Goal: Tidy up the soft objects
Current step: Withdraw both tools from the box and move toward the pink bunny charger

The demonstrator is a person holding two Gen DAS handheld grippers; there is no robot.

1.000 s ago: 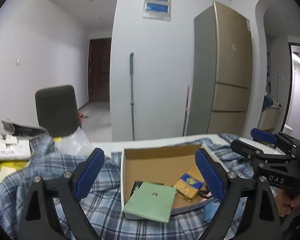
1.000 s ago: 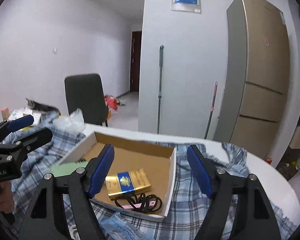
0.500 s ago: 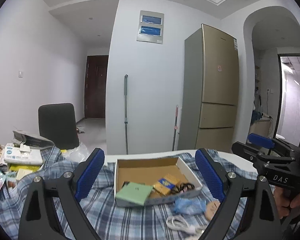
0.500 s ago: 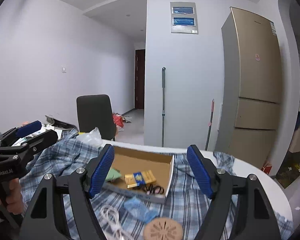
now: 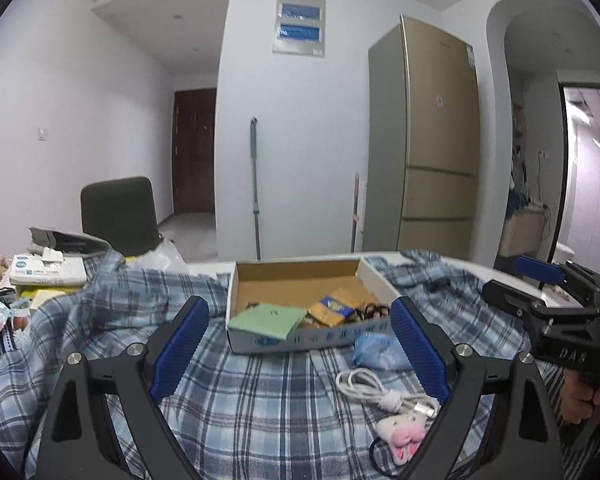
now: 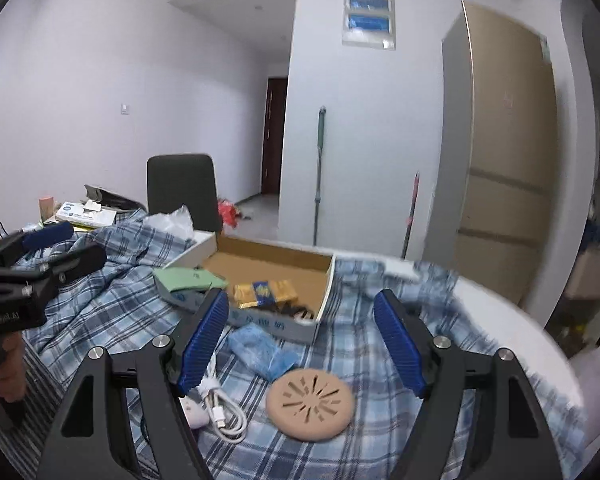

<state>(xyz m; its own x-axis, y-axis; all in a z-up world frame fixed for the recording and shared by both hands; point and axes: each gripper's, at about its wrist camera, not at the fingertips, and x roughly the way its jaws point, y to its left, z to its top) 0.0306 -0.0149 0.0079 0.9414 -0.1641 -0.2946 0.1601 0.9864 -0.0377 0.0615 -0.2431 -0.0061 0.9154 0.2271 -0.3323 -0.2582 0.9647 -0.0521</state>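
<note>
An open cardboard box [image 5: 296, 276] [image 6: 276, 252] sits on a blue plaid cloth [image 5: 260, 400] [image 6: 360, 360]. It holds a green pouch [image 5: 266, 319] [image 6: 188, 278], a yellow-blue packet [image 5: 334, 307] [image 6: 264, 291] and black hair ties [image 5: 370, 312]. In front of it lie a blue crumpled bag [image 5: 376, 352] [image 6: 262, 350], a white cable [image 5: 380, 390] [image 6: 222, 410], a pink-white plush toy [image 5: 402, 432] and a tan round disc [image 6: 310, 404]. My left gripper [image 5: 296, 354] is open and empty, short of the box. My right gripper [image 6: 300, 344] is open and empty above the bag.
A dark chair [image 5: 118, 214] stands behind the table at the left. Papers, boxes and a clear plastic bag [image 5: 168, 254] clutter the far left. A gold fridge [image 5: 440, 152] and a mop [image 5: 255, 184] stand by the back wall.
Both grippers have pulled back and up from the box. The bag, cable, plush toy and disc in front of the box have come into view. Both stay open.
</note>
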